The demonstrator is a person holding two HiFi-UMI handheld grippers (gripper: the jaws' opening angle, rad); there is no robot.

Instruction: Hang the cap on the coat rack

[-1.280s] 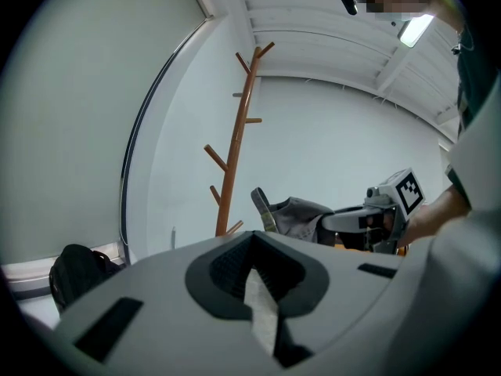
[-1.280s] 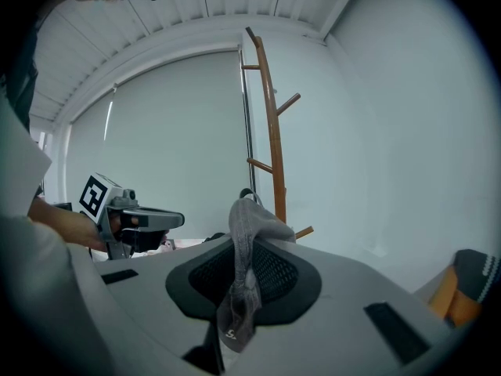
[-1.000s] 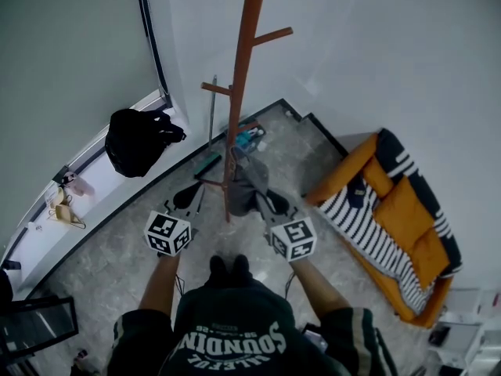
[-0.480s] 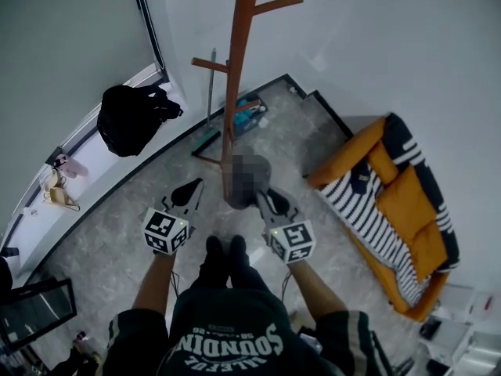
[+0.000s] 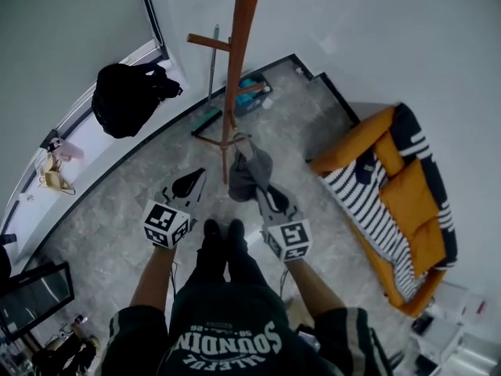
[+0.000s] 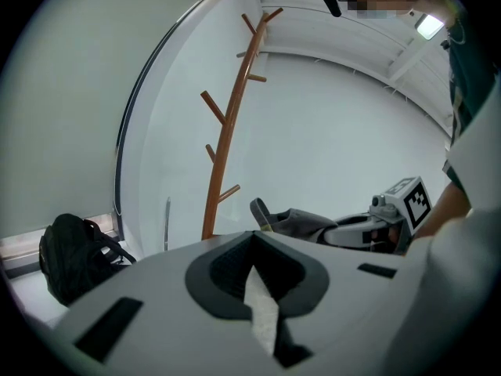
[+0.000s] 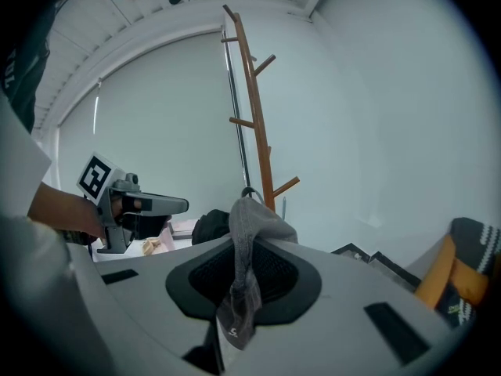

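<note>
A tall brown wooden coat rack [image 5: 237,69] with angled pegs stands in front of me by the wall. A grey cap [image 5: 249,174] hangs from my right gripper [image 5: 266,197], which is shut on its fabric, just short of the rack's pole and low against it. In the right gripper view the cap [image 7: 252,219] drapes out between the jaws of that gripper [image 7: 241,266], with the coat rack [image 7: 258,108] rising behind. My left gripper [image 5: 189,185] is held level to the left, shut and empty; it shows as [image 6: 254,266] in its own view.
A black bag [image 5: 125,99] lies on the window ledge at the left. An orange sofa [image 5: 391,198] with a striped blanket stands at the right. A long-handled broom [image 5: 211,84] leans by the rack's base. A dark frame [image 5: 31,308] stands at the lower left.
The rack and room have slid upward in the head view. The cap stays pinched in the right gripper, and both grippers keep about the same spacing.
</note>
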